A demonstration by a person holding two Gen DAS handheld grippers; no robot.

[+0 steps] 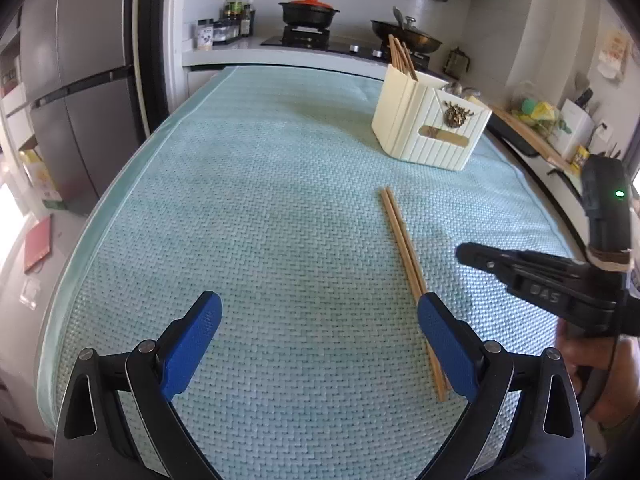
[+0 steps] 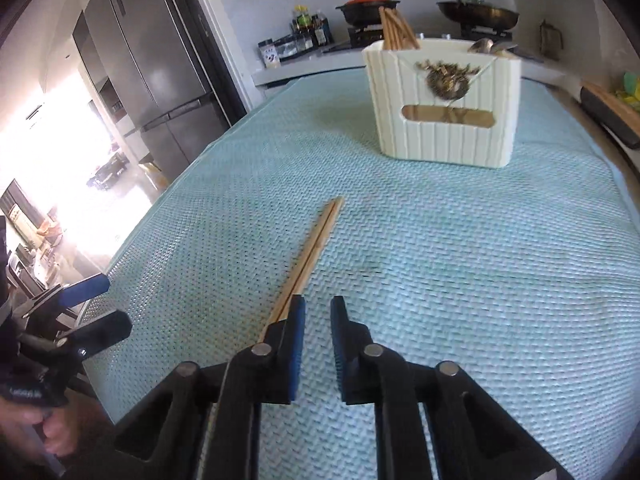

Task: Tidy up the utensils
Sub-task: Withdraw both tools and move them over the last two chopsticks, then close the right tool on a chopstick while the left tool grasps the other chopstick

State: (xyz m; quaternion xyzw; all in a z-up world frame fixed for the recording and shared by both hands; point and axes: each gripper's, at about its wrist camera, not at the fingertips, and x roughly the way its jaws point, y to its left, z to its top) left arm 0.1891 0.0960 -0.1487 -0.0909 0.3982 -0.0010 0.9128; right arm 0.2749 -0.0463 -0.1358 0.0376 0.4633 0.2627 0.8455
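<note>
Two chopsticks [image 1: 404,248] lie side by side, touching along their length, on a teal mat [image 1: 260,200] that covers the work surface. In the left wrist view the pair runs from mid-mat toward the camera, and its near end passes behind the inner edge of the right-hand blue pad [image 1: 448,344] of the left gripper [image 1: 320,340]. That gripper's fingers are spread wide apart and grasp nothing; whether the pad touches the chopsticks cannot be told. In the right wrist view the same pair [image 2: 316,244] lies just to the left of the right gripper [image 2: 318,344], its near end hidden behind the left finger [image 2: 294,344]. The fingers of this gripper are drawn close together with a narrow gap between them, and the gap holds nothing but mat [image 2: 480,280]. A cream ribbed holder [image 1: 430,128] stands upright farther along the mat, well apart from the loose pair. Several more chopsticks [image 1: 400,56] stand tilted in its left compartment, and spoon bowls [image 2: 486,46] show above the rim of its right compartment. The holder [image 2: 444,108] carries a dark metal ornament [image 2: 446,78] on its front face above an oblong slot. Each wrist view shows the other gripper at its edge: the right one [image 1: 472,254] low over the mat, the left one [image 2: 100,304] at the mat's left border.
</note>
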